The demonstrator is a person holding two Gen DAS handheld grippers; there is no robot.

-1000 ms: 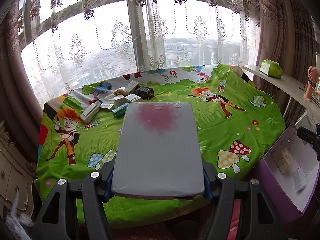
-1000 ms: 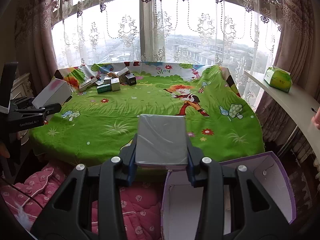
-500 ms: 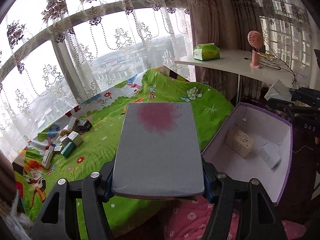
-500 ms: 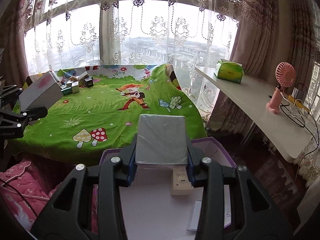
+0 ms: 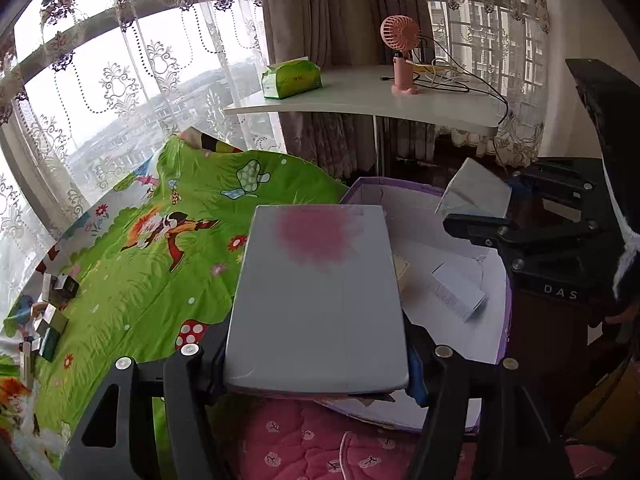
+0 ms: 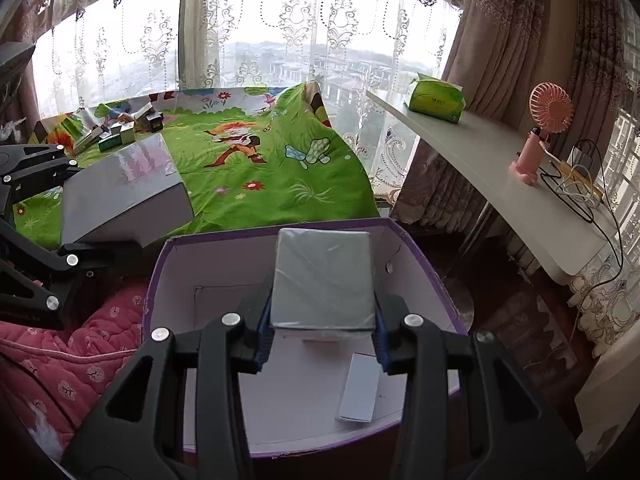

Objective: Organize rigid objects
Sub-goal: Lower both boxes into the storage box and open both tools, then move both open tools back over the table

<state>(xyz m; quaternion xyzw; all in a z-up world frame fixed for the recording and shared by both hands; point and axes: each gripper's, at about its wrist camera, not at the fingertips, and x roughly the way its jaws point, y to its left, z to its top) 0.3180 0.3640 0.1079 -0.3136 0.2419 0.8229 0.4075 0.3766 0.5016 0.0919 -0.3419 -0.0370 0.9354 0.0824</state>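
Grey box (image 5: 320,300) with the pink blotch is clamped in the left tongs (image 5: 316,356) over the purple box's (image 6: 420,252) near-left corner; right tongs (image 6: 322,332) clamp a smaller grey box (image 6: 324,280) inside. Letting go now could clip the rim and tumble out.

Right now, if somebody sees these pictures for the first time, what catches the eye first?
Each gripper is clamped on a grey box: the left gripper holds a large one with a pink stain, the right gripper a smaller one, over an open purple bin. Behind lies a bright green cartoon cloth.
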